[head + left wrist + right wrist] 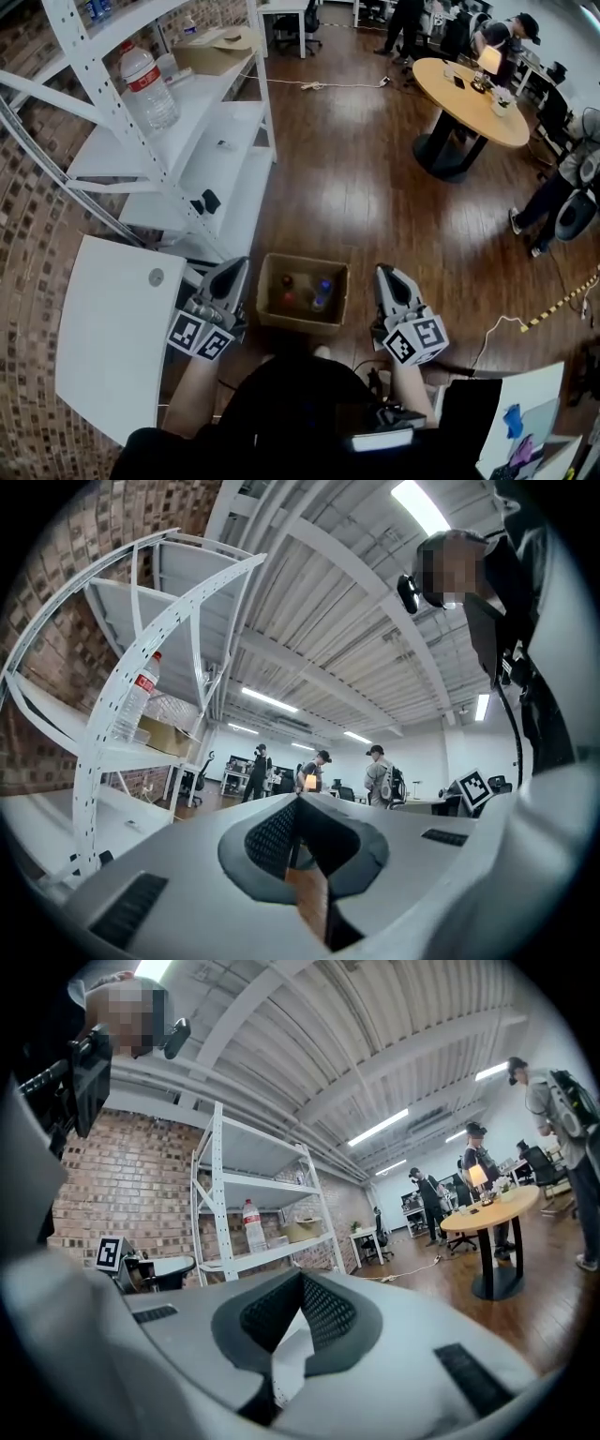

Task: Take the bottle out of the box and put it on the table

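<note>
An open cardboard box point(302, 319) stands on the wooden floor just in front of me. Inside it lie a clear bottle with a blue part point(322, 292) and a smaller item with reddish tops point(287, 286). My left gripper point(240, 266) hovers by the box's left side, shut and empty, its jaws meeting at the tip point(298, 799). My right gripper point(384, 272) is by the box's right side, also shut with nothing in it point(302, 1274). Both point forward over the floor. The white table point(112, 328) is at my left.
A white shelf rack point(202, 150) stands ahead on the left, holding a large water bottle point(148, 84) and a cardboard box point(216, 49). A round wooden table point(469, 98) and several people are at the far right. A cable point(511, 323) runs along the floor.
</note>
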Motion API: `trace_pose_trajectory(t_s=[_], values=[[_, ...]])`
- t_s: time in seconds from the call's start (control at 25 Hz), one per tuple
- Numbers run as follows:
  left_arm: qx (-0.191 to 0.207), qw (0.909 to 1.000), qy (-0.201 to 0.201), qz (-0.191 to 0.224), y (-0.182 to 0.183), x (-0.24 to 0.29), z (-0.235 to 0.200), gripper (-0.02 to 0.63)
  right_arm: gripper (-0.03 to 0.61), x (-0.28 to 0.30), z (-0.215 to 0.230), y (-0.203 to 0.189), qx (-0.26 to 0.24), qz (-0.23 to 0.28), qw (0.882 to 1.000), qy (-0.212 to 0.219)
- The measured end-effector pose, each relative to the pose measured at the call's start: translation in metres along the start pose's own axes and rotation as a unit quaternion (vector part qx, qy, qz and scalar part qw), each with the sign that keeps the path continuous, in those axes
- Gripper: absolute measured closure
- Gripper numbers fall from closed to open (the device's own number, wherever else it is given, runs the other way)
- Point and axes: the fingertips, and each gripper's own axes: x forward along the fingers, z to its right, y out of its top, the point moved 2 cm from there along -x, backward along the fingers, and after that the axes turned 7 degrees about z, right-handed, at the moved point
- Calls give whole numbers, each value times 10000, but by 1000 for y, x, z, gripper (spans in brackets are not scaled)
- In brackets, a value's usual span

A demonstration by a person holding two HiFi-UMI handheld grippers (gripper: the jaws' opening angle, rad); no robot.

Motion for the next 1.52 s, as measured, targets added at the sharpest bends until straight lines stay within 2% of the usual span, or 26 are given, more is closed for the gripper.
trace_pose_trajectory(t_s=[0.28, 0.4, 0.52, 0.76, 1.04, 1.36, 1.52], values=[[-22, 9970, 710, -292, -7, -8, -33, 612, 574, 12, -17, -13, -113, -257, 9996, 50], [-244, 9956, 837, -329, -12, -16, -42, 612, 574, 19, -21, -21, -109, -350, 9993, 98], [-250, 9943, 959, -403, -21, -24, -46, 612, 574, 21, -24, -37, 4, -437, 9990, 110], [-450, 9914, 1006, -703, -51, -42, -53, 612, 574, 23, -27, -92, 385, -955, 9947, 28], [-579, 9826, 1162, -1331, -99, -72, -76, 612, 574, 23, -25, -139, 600, -1384, 9885, -128], [-762, 9766, 946, -1773, -155, -67, -88, 612, 574, 33, -26, -193, 591, -1824, 9813, -143], [-816, 9730, 844, -1986, -180, -63, -91, 612, 574, 40, -30, -220, 584, -2146, 9750, -12]])
